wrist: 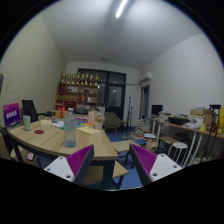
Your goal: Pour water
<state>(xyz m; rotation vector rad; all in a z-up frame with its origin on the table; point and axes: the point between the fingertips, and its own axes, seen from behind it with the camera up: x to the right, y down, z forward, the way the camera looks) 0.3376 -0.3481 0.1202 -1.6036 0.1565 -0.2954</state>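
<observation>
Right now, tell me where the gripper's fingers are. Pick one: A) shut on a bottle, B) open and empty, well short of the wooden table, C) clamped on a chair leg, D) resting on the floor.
B: the gripper is open with only room background showing between its fingers, and the wooden table with a clear container on it lies beyond them.

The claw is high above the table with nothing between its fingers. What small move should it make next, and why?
Probably it should move forward and down toward the clear bottle on the wooden table. The claw is open and empty, and the bottle stands far beyond its fingers, to the left of them, so no grasp or pouring seems possible yet. A receiving cup is too small to tell here.
</observation>
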